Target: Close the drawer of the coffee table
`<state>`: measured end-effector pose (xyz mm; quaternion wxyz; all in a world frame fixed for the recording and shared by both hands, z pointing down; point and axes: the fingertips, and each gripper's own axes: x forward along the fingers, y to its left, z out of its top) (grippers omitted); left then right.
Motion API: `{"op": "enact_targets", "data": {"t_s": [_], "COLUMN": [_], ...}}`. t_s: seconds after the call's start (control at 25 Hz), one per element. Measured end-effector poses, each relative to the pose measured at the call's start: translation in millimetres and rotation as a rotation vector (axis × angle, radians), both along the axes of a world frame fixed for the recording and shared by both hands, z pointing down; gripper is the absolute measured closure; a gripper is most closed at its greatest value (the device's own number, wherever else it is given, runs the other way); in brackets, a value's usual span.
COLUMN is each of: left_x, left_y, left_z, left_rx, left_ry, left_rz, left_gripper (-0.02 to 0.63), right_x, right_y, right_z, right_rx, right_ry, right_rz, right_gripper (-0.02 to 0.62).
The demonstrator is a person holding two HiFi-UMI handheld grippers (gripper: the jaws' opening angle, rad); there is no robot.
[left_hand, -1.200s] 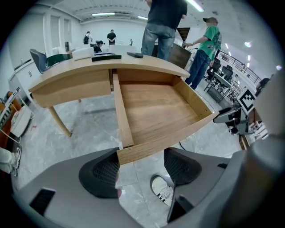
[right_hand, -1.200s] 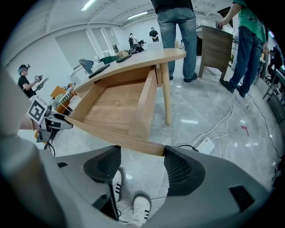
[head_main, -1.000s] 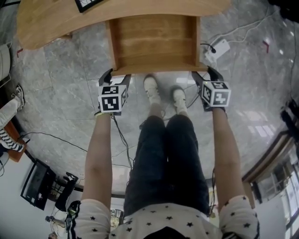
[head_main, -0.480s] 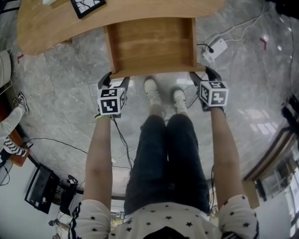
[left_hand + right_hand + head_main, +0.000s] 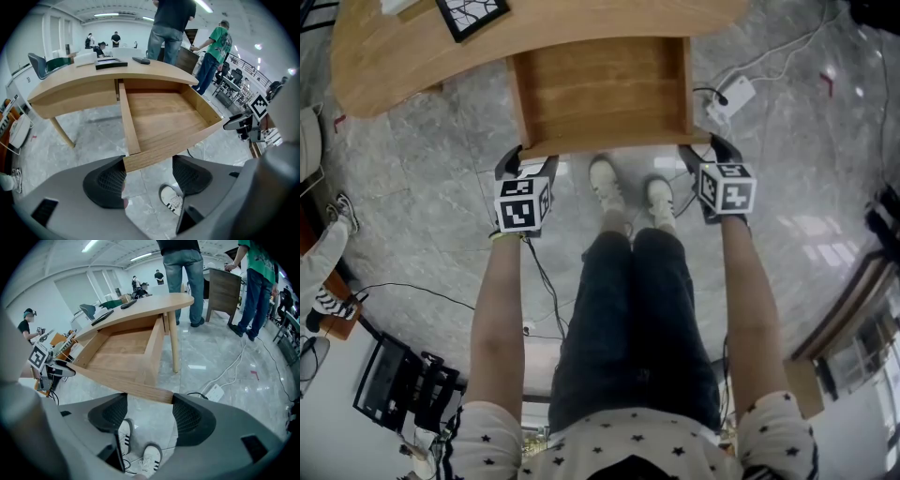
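Nearest the head camera, the person's legs in dark trousers [image 5: 633, 319] ran down to a pair of white trainers [image 5: 605, 178] on the grey marble floor [image 5: 422, 187]. A bare forearm reached forward on either side.

The left gripper [image 5: 528, 161] sat at the drawer's front left corner. Its own view showed the black ribbed pads [image 5: 105, 180] spread wide and clamped on nothing, with the corner of the front board right at the tip of the left-hand pad.

The right gripper [image 5: 705, 150] mirrored it at the front right corner. Its jaws also stood wide apart and held nothing, and the board's end lay across the mouth of the gap, up against the right-hand pad [image 5: 187, 416].

The pale wooden drawer [image 5: 605, 89] stood pulled well out from under the curved light-wood coffee table [image 5: 534, 23], its plank bottom in full view. A white power strip [image 5: 733, 97] lay on the floor just right of it. Beyond the table, several people stood in the room.
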<state>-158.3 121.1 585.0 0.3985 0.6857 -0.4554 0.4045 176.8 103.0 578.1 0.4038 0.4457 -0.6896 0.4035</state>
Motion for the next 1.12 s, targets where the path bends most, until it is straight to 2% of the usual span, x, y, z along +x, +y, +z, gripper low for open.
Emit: {"op": "enact_targets", "data": {"t_s": [1.12], "left_x": [-2.2], "left_y": [-28.8], "left_z": [3.2], "left_rx": [0.012], "left_ry": [-0.001], "left_rz": [0.007], "left_gripper": [0.287], "right_x": [-2.0], "right_y": [-28.2], "right_z": [2.4], "right_rx": [0.033], "right_ry": [0.003], "right_rz": [0.008], "right_gripper": [0.279]}}
